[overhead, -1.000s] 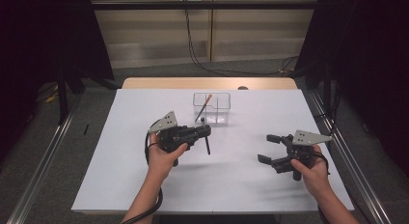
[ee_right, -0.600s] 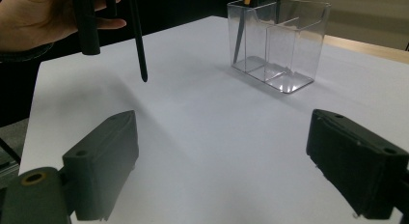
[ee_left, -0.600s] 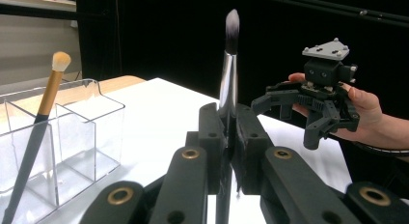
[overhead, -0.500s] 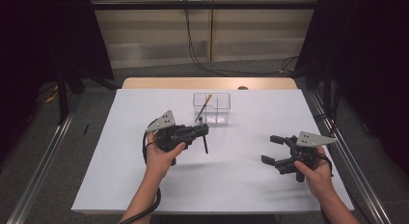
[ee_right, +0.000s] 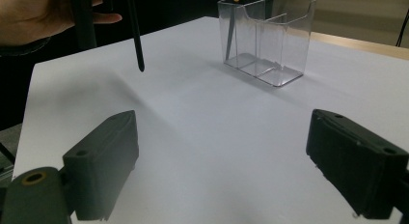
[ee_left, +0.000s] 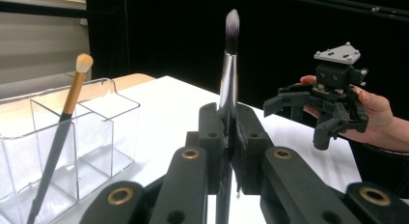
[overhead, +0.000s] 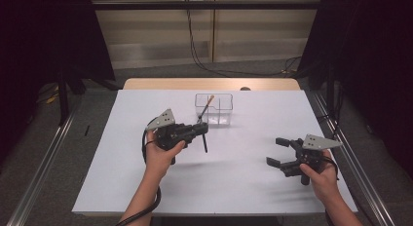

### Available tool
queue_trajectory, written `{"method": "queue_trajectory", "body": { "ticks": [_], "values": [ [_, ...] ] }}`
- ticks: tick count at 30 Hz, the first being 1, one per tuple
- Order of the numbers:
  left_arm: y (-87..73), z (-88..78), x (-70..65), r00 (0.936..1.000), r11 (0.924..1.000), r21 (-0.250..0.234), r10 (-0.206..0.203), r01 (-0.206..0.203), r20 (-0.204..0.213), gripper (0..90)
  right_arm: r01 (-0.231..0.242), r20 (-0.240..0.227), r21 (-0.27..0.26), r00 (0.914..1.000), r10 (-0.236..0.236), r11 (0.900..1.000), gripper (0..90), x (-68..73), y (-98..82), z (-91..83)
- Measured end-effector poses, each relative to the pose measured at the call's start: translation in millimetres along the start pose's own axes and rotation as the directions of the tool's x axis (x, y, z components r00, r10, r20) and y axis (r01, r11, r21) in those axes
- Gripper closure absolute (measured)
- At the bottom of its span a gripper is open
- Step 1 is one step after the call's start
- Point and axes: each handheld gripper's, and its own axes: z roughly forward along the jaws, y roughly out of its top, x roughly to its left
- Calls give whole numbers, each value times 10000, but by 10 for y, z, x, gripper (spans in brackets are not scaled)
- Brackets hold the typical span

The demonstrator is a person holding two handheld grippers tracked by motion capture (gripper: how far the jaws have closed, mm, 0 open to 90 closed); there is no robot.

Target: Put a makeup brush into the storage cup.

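The white rectangular table top [overhead: 224,187] takes up the middle of the high view, with a strip of bare wood along its far edge. In the upper middle of that view stands the clear plastic organiser box [overhead: 214,109] with 2 compartments; in the left gripper view it sits at the left edge, and its near compartment holds 1 orange-handled makeup brush [ee_left: 67,122] leaning with its pale tuft up. Left of centre in the high view, the left gripper [overhead: 200,131] is held just in front of the box, its jaws pinching the black-handled makeup brush with a silver ferrule [ee_left: 227,84]. That brush stands upright, dark tuft on top, handle tip hanging above the table. At lower right, the right gripper [overhead: 278,152] has its jaws spread wide, with nothing between them.
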Motion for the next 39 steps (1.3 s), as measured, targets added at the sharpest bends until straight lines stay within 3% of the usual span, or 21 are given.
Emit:
{"method": "queue_trajectory", "body": {
  "ticks": [14,39],
  "values": [
    [124,-1,97,9997,10000,88,6,-4,-236,836,48,2,-21,10000,-48,10000,112,0,-13,-12],
    [524,39,312,9961,9988,352,366,-339,-808,836,-16,42,-64,10000,16,10000,111,-11,-21,-25]
  ]
}}
